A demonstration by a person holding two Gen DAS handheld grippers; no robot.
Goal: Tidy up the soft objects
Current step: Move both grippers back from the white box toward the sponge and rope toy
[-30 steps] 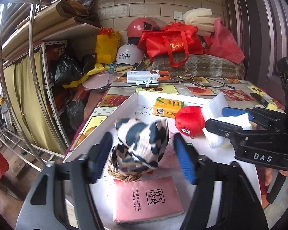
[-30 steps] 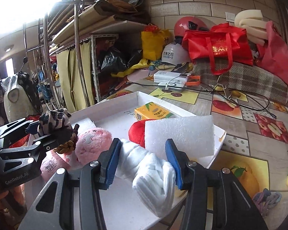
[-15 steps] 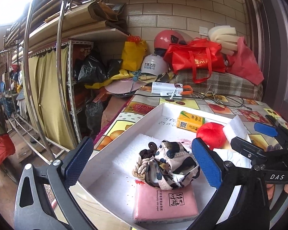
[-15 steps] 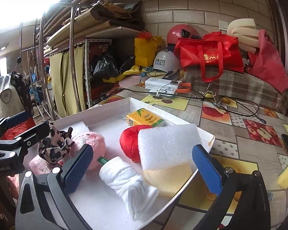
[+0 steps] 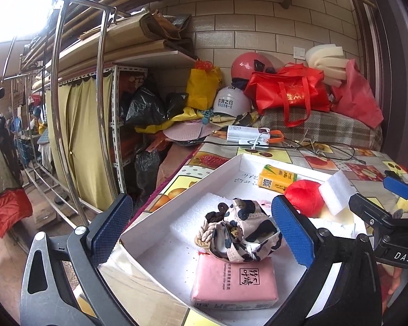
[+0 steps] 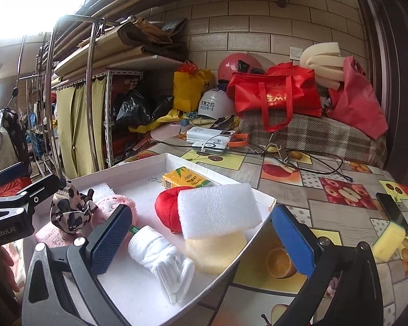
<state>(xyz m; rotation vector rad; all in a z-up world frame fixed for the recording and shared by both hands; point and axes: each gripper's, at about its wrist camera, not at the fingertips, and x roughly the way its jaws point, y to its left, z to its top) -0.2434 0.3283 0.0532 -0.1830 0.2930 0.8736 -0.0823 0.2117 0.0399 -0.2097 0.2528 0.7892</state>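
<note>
— Comparing views, what is shown by only one?
— A yellow sponge (image 6: 389, 241) on the table (image 6: 337, 206), right wrist only.
— And the white tray (image 5: 176, 203)?
— Spotted cloth (image 5: 242, 231), pink tissue pack (image 5: 234, 282), red plush (image 5: 303, 199), foam block (image 6: 217, 209) and white glove (image 6: 163, 255) are held inside. Left gripper (image 5: 201, 231) and right gripper (image 6: 201, 237) jaws are spread wide, empty.

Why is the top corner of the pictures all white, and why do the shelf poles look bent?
Left wrist view: daylight overexposes the upper-left corner, and the fisheye lens bows the shiny metal rack poles. Right wrist view: the same white glare sits upper left, the poles curve too, while the white foam block stays sharp.
</note>
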